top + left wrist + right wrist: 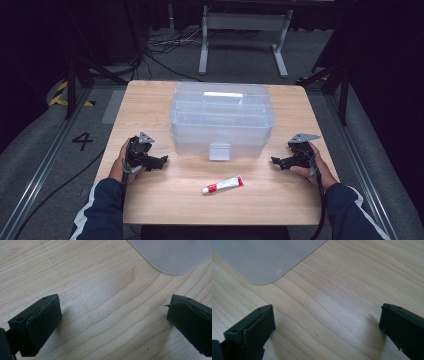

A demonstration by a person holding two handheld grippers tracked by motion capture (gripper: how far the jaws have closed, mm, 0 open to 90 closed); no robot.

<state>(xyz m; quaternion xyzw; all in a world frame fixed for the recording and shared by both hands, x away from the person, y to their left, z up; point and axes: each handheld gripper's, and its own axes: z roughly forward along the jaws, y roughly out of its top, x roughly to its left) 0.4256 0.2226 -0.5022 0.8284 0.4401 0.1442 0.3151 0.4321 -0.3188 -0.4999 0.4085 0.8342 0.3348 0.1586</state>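
The wooden surface point(165, 200) fills the frame's centre. On it, at centre, stands the closed clear storage box point(221, 120). My left tool point(159, 162) at lower left and right tool point(278, 161) at lower right flank it, jaws wide apart, empty. The small tube point(223, 184) lies below the box.

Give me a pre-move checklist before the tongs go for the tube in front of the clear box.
1. Left tongs open, nothing between the jaws: ok.
2. Right tongs open, nothing between the jaws: ok.
3. Tube lying free on the table, apart from the clear box: ok.
4. Bare table between each pair of tongs and the tube: ok.
5. Box front latch down: ok; whether it is locked: cannot tell.
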